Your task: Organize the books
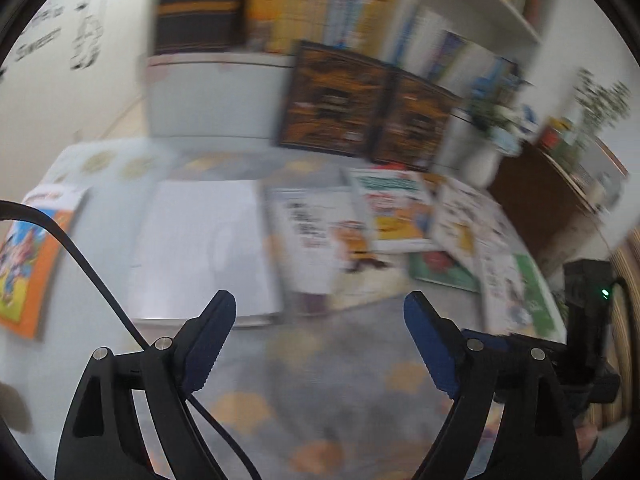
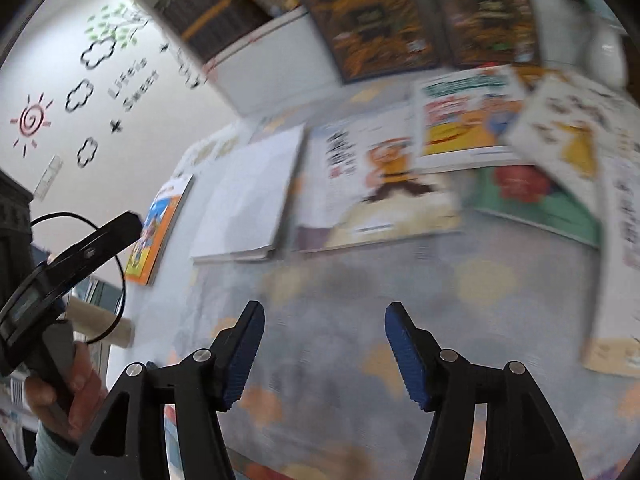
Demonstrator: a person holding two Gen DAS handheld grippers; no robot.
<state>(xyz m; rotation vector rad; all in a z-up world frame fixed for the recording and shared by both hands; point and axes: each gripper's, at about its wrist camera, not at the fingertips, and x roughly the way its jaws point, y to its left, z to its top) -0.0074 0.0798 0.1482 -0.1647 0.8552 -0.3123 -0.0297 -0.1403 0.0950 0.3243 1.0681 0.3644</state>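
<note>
Children's room, bookshelf (image 1: pixel 472 4), wall decals (image 2: pixel 92 88)

- Both views are bright, with even, soft indoor light; the source is not visible.
- Motion blur smears the books (image 1: pixel 320 236) and shelf (image 1: pixel 472 4) in the left view, and the books (image 2: pixel 376 184) in the right view.
- The left gripper (image 1: pixel 320 312) and right gripper (image 2: pixel 324 320) stay sharp.
- The wall decals (image 2: pixel 88 92) read fairly clear.
- Fisheye bending curves lines near the rims, and black vignette fills the corners.
- Shadows on the tablecloth (image 2: pixel 340 280) are faint and diffuse; glare is slight.
</note>
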